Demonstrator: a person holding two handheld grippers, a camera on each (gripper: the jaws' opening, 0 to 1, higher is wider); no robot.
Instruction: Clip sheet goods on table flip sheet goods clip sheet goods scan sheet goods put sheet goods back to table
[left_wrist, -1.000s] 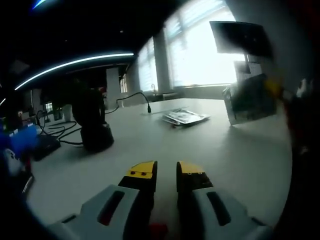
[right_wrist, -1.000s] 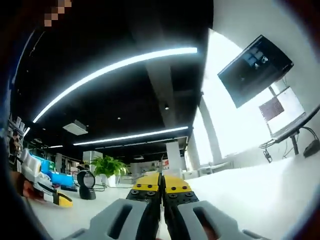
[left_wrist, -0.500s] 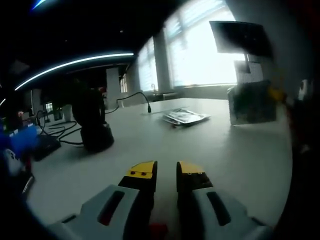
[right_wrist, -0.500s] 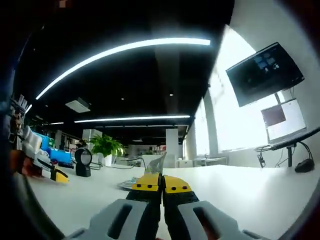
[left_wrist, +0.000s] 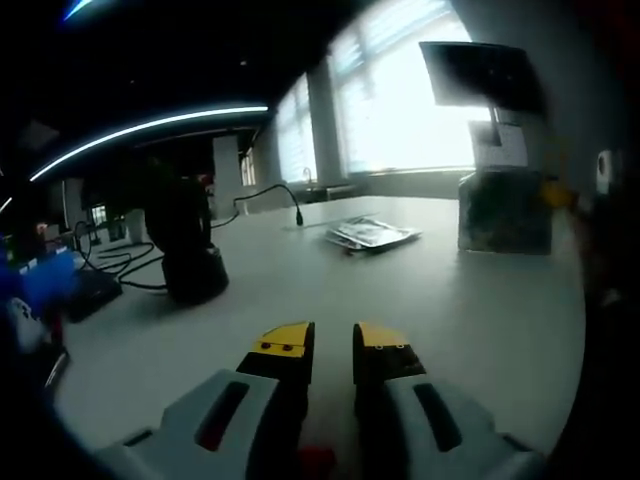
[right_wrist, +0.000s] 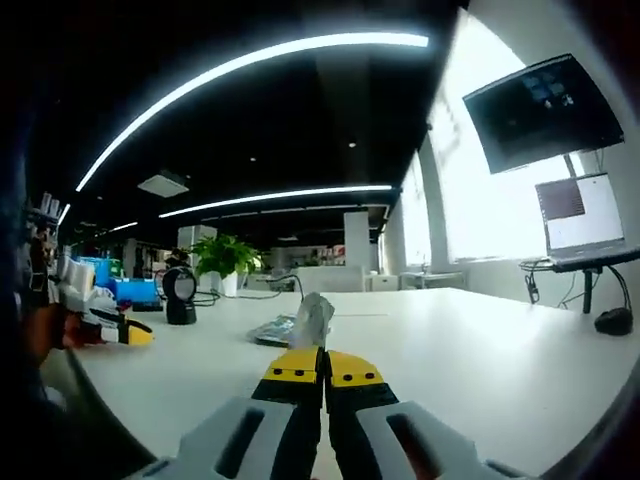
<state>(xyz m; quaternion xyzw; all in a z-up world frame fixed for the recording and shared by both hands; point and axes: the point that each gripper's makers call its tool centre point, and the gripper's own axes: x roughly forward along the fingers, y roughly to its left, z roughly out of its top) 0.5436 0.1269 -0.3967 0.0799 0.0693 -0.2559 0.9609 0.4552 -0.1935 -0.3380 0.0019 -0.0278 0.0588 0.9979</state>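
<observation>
Sheet (right_wrist: 312, 320) is gripped upright in the clenched right tongs (right_wrist: 323, 366) above the worktop (right_wrist: 480, 365); left tongs (left_wrist: 332, 340) are released.

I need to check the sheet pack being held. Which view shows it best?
The left gripper view: the sheet pack shows its broad face, pinched by the right gripper. In the right gripper view it is edge-on above the shut jaws.

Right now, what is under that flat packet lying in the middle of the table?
The white table is under the flat packet. The packet lies flat, so whatever might sit beneath it is covered. A black cable ends beside it, not under it.
</observation>
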